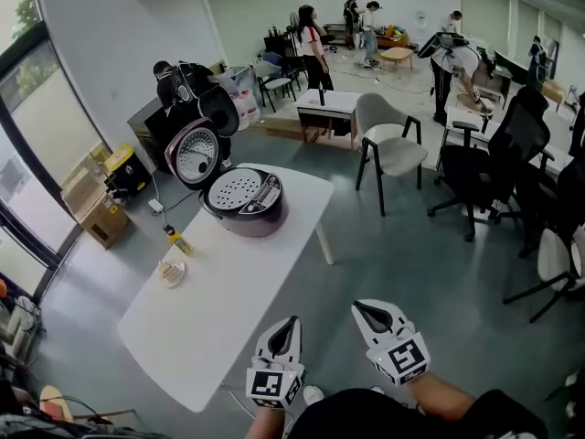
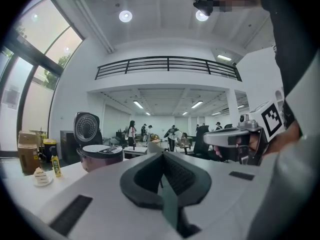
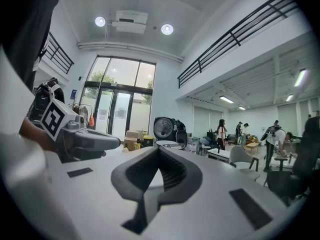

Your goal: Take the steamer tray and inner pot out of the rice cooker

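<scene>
The dark purple rice cooker [image 1: 245, 205] stands at the far end of the white table [image 1: 215, 314] with its lid [image 1: 193, 153] swung up. A white perforated steamer tray [image 1: 234, 188] lies in its top; the inner pot under it is hidden. My left gripper [image 1: 292, 322] and right gripper [image 1: 359, 308] hover side by side off the table's near corner, well short of the cooker, both shut and empty. In the left gripper view the cooker [image 2: 100, 156] sits ahead left of the shut left gripper [image 2: 162, 156]. In the right gripper view the cooker [image 3: 167, 144] shows just beyond the shut right gripper [image 3: 159, 151].
A small yellow bottle [image 1: 179, 243] and a small dish [image 1: 171, 273] sit along the table's left edge. Cardboard boxes [image 1: 91, 207] stand by the window at left. Chairs [image 1: 391, 150], desks and several people fill the room beyond the table.
</scene>
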Demonstrator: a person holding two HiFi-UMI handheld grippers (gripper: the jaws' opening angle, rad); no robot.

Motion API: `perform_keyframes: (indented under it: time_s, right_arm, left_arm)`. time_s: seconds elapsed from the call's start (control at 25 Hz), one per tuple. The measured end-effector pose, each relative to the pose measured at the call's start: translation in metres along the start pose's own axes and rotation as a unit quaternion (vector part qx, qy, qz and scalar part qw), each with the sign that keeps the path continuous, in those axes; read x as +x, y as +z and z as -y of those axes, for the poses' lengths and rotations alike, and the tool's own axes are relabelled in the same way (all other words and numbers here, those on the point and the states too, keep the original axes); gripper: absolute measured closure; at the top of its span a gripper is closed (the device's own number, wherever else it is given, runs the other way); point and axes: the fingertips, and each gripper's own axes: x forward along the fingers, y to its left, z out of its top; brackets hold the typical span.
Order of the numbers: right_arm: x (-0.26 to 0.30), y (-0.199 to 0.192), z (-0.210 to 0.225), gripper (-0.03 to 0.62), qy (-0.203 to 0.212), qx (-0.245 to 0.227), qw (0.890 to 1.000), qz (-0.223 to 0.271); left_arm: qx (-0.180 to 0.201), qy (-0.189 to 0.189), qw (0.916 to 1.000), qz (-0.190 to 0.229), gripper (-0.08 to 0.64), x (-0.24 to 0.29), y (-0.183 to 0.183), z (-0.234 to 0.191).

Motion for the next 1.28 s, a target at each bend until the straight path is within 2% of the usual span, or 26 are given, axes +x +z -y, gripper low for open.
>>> perform_keyframes:
  time_s: [0.08, 0.12, 0.2, 0.24, 0.32, 0.4, 0.48, 0.56, 0.68, 0.92, 1.28]
  right_arm:
    - [0.005, 0.001, -0.001, 0.594, -0.008, 0.001, 1.0, 0.007]
    - [0.009, 0.001, -0.003, 0.574, -0.01, 0.002, 1.0, 0.007]
    - [0.017, 0.002, -0.007, 0.442, -0.019, 0.0, 1.0, 0.006]
    - [0.021, 0.002, -0.008, 0.369, -0.026, -0.001, 1.0, 0.007]
    - [0.029, 0.005, -0.01, 0.287, -0.046, -0.005, 0.999, 0.009]
    - [0.04, 0.006, -0.011, 0.203, -0.063, -0.011, 0.998, 0.006]
    - [0.051, 0.005, -0.013, 0.085, -0.075, -0.019, 0.997, 0.002]
    - [0.059, 0.004, -0.016, 0.01, -0.084, -0.026, 0.996, 0.002]
    - [0.066, 0.006, -0.02, 0.0, -0.096, -0.028, 0.995, 0.0]
    - [0.085, 0.008, -0.013, -0.001, -0.099, -0.035, 0.995, -0.002]
    - [0.152, 0.007, 0.053, 0.0, -0.082, -0.034, 0.996, 0.003]
  left_arm:
    - [0.001, 0.003, 1.0, 0.003, 0.561, -0.002, 0.002, -0.008]
    - [0.0, 0.005, 1.0, 0.005, 0.545, -0.004, 0.003, -0.013]
    - [-0.004, 0.009, 0.9999, 0.005, 0.452, -0.006, 0.003, -0.025]
    - [-0.006, 0.012, 0.9999, 0.004, 0.373, -0.007, 0.002, -0.032]
    - [-0.009, 0.018, 0.9998, -0.001, 0.253, -0.009, 0.001, -0.047]
    - [-0.011, 0.027, 0.9996, -0.004, 0.171, -0.011, -0.001, -0.064]
    - [-0.011, 0.033, 0.9994, -0.005, 0.08, -0.011, -0.002, -0.078]
    - [-0.007, 0.035, 0.9993, -0.004, 0.02, -0.011, -0.002, -0.089]
    - [-0.002, 0.037, 0.9993, 0.002, -0.03, -0.009, -0.002, -0.103]
    - [0.004, 0.032, 0.9995, -0.003, -0.033, 0.008, -0.001, -0.12]
    - [0.001, 0.054, 0.9983, -0.02, -0.032, 0.085, -0.002, -0.153]
